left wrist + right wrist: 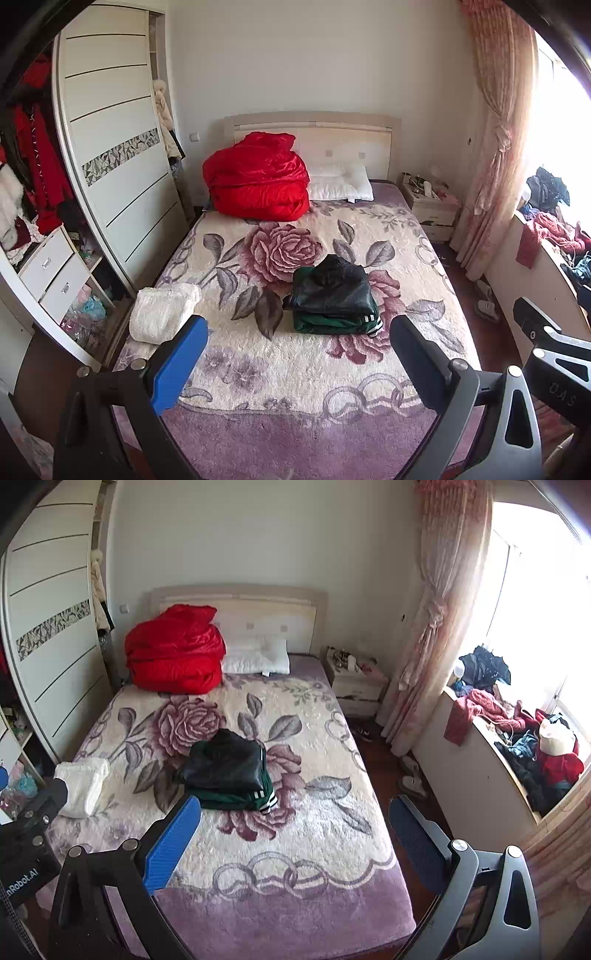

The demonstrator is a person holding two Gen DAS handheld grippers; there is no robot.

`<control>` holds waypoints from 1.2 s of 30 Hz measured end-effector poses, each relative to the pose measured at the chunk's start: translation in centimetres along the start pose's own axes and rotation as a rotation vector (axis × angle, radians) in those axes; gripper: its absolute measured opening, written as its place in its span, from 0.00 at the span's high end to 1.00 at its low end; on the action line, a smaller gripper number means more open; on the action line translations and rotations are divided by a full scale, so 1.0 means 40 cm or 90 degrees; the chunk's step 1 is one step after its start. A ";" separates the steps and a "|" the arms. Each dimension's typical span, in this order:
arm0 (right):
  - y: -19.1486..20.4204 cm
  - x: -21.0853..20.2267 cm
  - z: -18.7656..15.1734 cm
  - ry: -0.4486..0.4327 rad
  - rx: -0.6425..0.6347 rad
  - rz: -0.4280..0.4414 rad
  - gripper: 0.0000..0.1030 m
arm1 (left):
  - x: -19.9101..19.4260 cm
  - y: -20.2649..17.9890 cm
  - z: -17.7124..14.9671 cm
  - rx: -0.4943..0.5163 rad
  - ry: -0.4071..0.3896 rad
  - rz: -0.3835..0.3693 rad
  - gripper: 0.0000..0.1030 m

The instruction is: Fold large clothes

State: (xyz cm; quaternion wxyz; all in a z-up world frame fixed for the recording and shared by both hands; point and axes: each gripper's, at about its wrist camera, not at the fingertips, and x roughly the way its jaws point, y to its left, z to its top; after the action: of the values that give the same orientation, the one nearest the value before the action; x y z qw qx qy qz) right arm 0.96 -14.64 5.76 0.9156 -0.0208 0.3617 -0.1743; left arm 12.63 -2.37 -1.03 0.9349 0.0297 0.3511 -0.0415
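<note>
Both tongs are hanging over the foot of the bed, spread wide with nothing in them. The left gripper (295, 354) and right gripper (295, 834) have flat pads with ribbed blue faces on dark angular arms. Past them, the plush rose-print blanket (295, 376) covers the mattress. Mid-bed sits a folded stack: a shiny black leathery jacket (332, 286) on a green striped garment (332, 321). A fluffy white folded piece (162, 310) sits near the left edge, and a puffy red satin quilt (256, 181) lies by the pillow (341, 182).
</note>
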 end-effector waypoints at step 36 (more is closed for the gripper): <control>-0.035 -0.075 0.015 -0.024 0.009 0.034 0.00 | -0.066 -0.012 0.003 -0.015 -0.032 0.000 0.02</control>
State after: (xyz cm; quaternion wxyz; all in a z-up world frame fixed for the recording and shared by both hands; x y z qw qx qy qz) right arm -1.09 -14.99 8.39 0.9268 -0.0076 0.3434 -0.1518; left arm 10.69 -2.71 0.80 0.9436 0.0178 0.3284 -0.0384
